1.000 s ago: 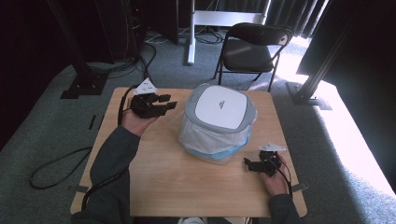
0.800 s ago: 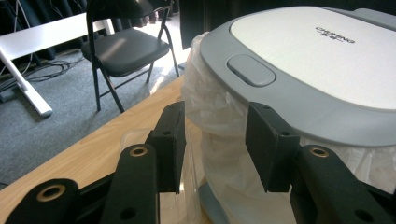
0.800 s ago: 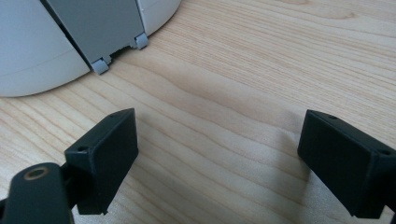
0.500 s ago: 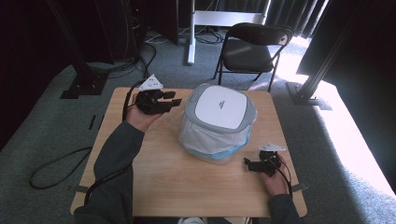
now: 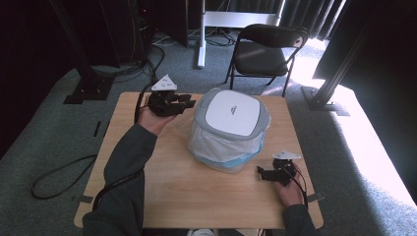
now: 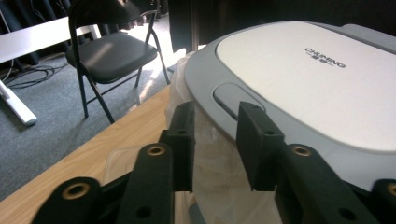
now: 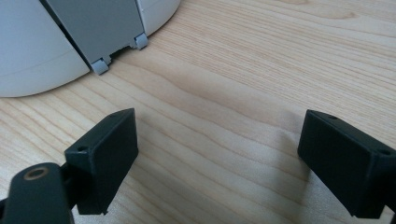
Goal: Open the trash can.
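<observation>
Grey-lidded bin (image 5: 231, 129) sits mid-bench (image 5: 196, 196), bag-lined | our left tool (image 5: 189, 104) is just beside its rim, jaws narrowed, just been closing, nothing pressed between them | lid's press tab (image 6: 232, 97) lies straight ahead of it | right tool (image 5: 261, 173) rests wide and empty by the bin's base, further from the tab.

I am wearing a dark grey-green long sleeve (image 5: 129, 167). My left gripper (image 5: 189, 103) and right gripper (image 5: 259, 171) are showing black blocky jaws with brass-ringed screw holes, grey three-cornered top plates and trailing black cables.
</observation>
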{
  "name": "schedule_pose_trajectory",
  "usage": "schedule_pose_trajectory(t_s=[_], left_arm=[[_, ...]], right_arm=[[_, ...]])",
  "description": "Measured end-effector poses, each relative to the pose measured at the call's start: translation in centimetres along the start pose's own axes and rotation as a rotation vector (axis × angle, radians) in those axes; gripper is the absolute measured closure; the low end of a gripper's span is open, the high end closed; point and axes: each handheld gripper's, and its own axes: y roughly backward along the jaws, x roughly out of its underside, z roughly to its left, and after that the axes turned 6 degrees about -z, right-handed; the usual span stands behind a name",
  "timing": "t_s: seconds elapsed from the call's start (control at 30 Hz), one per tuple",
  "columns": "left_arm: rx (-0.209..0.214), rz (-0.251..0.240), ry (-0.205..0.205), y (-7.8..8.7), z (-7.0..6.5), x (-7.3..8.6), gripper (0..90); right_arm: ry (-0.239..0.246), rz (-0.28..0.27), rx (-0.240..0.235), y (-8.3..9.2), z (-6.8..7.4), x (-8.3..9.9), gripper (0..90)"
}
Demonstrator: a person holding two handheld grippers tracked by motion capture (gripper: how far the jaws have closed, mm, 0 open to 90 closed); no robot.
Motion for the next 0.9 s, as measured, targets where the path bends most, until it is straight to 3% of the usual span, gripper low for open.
schedule_pose_trajectory(t_s=[0.33, 0.73, 0.9], left_arm=[[0.027, 0.015, -0.01, -1.4, -0.4, -0.4, 87.0], [0.061, -0.001, 0.023, -2.9, -0.6, -0.7, 87.5], [0.06, 0.003, 0.016, -2.9, -0.6, -0.7, 87.8]], right_arm=[[0.0, 0.0, 0.001, 0.0, 0.0, 0.0, 11.4], [-0.001, 0.0, 0.002, 0.0, 0.0, 0.0, 11.3], [-0.001, 0.0, 0.002, 0.0, 0.0, 0.0, 11.4]])
